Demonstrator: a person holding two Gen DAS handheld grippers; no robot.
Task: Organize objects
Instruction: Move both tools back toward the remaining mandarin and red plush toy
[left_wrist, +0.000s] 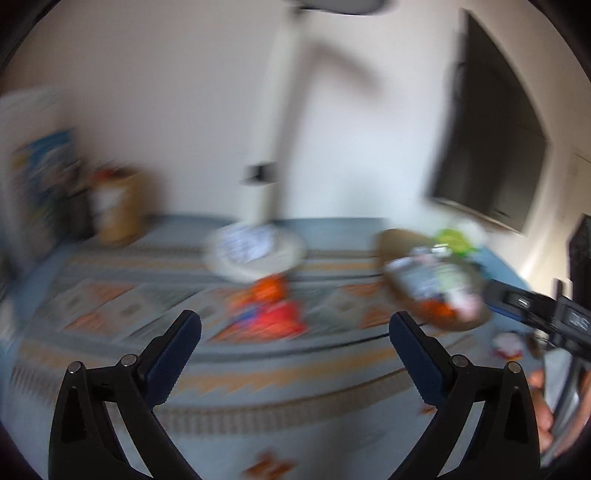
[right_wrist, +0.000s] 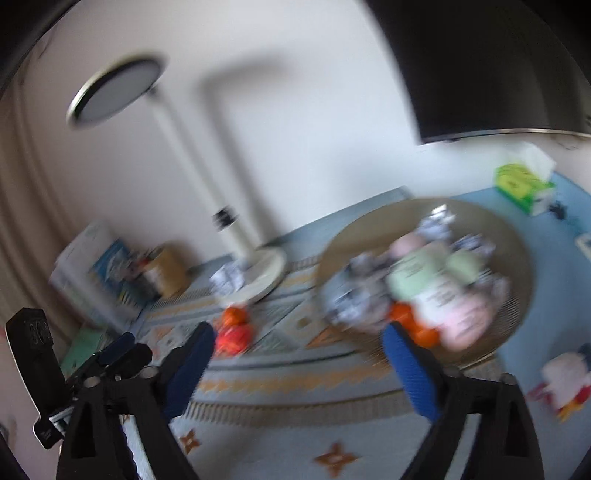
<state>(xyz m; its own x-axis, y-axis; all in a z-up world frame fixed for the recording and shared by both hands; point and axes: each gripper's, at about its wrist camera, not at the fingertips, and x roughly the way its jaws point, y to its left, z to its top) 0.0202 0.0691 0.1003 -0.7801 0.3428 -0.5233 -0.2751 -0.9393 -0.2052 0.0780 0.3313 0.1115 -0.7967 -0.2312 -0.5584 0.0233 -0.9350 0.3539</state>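
Both the left gripper (left_wrist: 294, 325) and right gripper (right_wrist: 298, 336) hung with jaws spread and empty above the cloth (left_wrist: 110, 302), orange packets (left_wrist: 269, 310) at frame centre, basket (right_wrist: 509, 236) at right.

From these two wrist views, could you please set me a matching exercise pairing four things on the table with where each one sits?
Things:
1. Round basket
2. Green tissue box
3. Orange and red packets
4. Brown container

Places:
A. Loose on the patterned cloth, in front of the lamp base
B. Far back by the wall, under the dark screen
C. Back corner beside the blue and white box
D. Beyond the right gripper, filled with packets

Pairs: 1-D, 2-B, 3-A, 4-C
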